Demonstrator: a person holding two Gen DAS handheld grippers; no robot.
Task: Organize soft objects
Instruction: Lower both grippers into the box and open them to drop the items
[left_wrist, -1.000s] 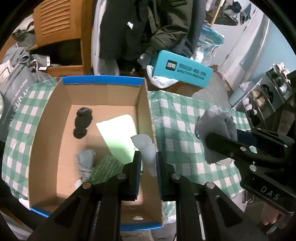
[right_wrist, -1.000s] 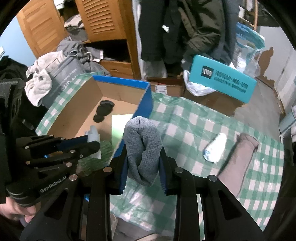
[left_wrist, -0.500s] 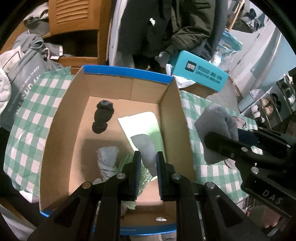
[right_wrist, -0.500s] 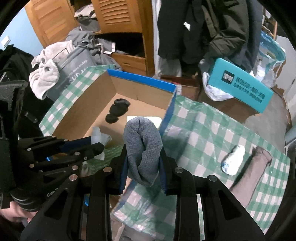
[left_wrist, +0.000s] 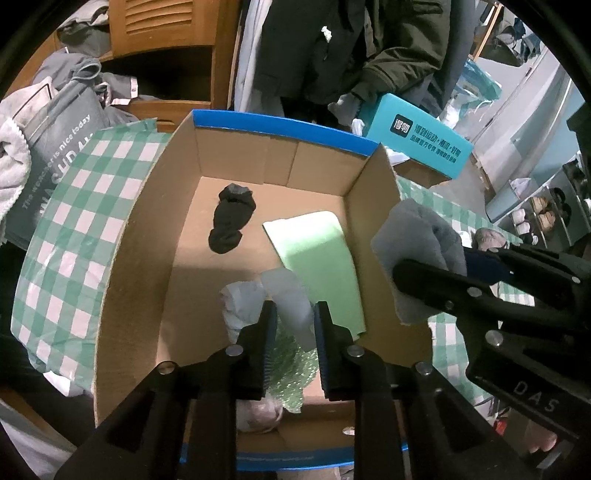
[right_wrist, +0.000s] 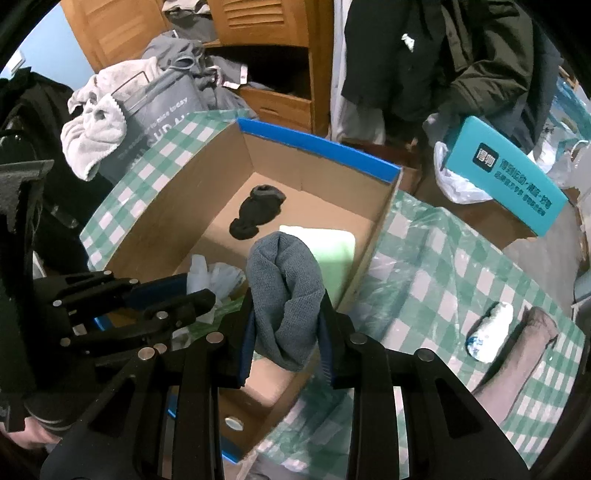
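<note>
Across the green-checked counter, the open cardboard box with its blue rim is sitting at the left side and both pairs of tongs have been swinging in from the right towards it, so that the box now fills far more of each view than it did a second ago. Inside the box a pale green foam sheet is lying against the right wall, a black sock is resting at the far end, and a crumpled whitish piece is sitting over green bubble wrap at the near end.

Right tongs are pinching a folded grey sock, and they are now hanging over the box's right wall rather than over bare cloth; their jaws are just beginning to part, though the pads are still pressing the sock. Left tongs are already down inside the box with a pale soft piece between their jaws, and those jaws are opening, so this piece looks to be on the point of release.

Well off to the right on the counter, a brown sock and a small white-and-blue roll are still waiting, so the sorting is probably only partway through
</note>
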